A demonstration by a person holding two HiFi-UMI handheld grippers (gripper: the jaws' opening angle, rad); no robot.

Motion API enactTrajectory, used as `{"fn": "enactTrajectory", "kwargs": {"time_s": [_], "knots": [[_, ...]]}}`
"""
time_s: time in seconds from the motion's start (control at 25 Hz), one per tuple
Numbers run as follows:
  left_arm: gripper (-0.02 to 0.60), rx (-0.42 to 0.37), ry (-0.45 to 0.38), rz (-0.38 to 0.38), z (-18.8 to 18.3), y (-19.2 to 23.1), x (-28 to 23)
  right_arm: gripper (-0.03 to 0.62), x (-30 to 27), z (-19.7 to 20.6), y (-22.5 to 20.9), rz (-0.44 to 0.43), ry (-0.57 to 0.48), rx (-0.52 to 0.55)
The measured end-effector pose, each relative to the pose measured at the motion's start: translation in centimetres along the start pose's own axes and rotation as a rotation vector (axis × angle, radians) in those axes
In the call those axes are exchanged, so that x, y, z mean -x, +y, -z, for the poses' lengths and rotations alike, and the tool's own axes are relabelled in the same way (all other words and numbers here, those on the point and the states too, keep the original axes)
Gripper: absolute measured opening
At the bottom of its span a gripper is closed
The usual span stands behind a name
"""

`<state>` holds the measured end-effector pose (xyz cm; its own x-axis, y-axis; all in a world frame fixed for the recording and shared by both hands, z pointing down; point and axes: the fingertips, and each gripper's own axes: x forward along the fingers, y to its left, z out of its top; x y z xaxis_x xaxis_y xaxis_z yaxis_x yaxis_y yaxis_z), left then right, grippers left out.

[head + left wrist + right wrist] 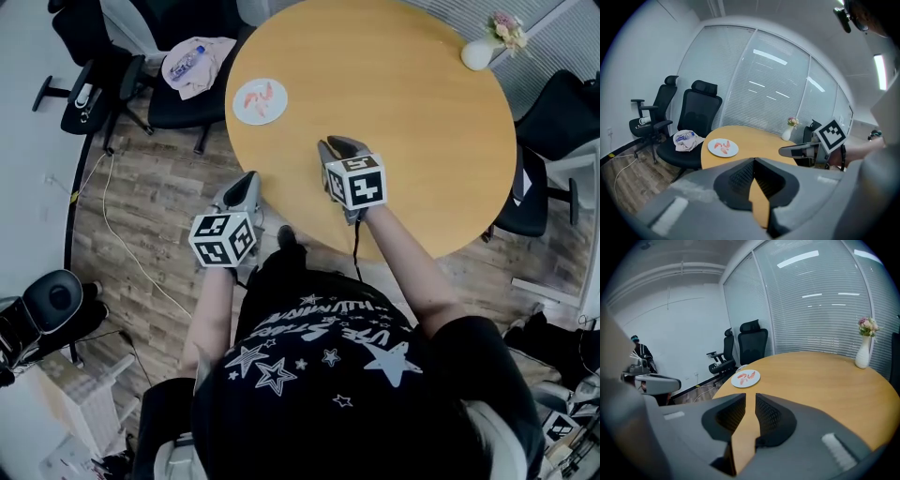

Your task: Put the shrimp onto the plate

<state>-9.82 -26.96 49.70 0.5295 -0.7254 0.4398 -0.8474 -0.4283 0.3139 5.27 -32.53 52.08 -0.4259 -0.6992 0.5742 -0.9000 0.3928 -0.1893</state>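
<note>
A blind-lined office holds a round yellow wooden worktop (412, 112). At its 10 o'clock edge sits a small round white plate (243, 111) with pink shrimp pieces (265, 94) already on it. The left gripper (247, 178), pressed together and empty, hangs by the 7 o'clock rim. The right gripper (337, 143), a narrow slit apart and empty, hovers over the worktop near 6 o'clock. A stray nudge could likely push the edge-set plate onto the floor.

A round yellow-brown surface (403, 112) fills the middle. A white vase (478, 53) with pink flowers stands near its far edge. Beside the surface is a black chair (187, 108) with a cloth (214, 67) and a bottle (187, 62) on its seat. A thin white cable (117, 234) lies on the wood floor (159, 192).
</note>
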Motion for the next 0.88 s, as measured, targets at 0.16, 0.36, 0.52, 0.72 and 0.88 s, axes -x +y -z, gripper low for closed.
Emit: {"fn": "enactTrajectory", "kwargs": {"time_s": [0.16, 0.36, 0.52, 0.72, 0.88], "knots": [[0.002, -0.022, -0.014, 0.014, 0.4, -3.0, 0.8, 0.066, 3.7, 0.6, -1.1, 0.016, -0.026, -0.003], [0.002, -0.043, -0.033, 0.039, 1.0, -6.5, 1.8, 0.063, 7.7, 2.0, -1.7, 0.028, -0.051, -0.013], [0.002, -0.061, -0.040, 0.059, 1.6, -9.0, 2.7, 0.060, 10.7, 3.3, -2.0, 0.041, -0.064, -0.014], [0.002, -0.079, -0.048, 0.083, 2.5, -12.3, 3.9, 0.049, 14.4, 5.3, -2.9, 0.064, -0.074, -0.024], [0.002, -0.092, -0.047, 0.100, 4.1, -14.9, 5.2, 0.043, 17.1, 7.5, -3.1, 0.074, -0.074, -0.035]]}}
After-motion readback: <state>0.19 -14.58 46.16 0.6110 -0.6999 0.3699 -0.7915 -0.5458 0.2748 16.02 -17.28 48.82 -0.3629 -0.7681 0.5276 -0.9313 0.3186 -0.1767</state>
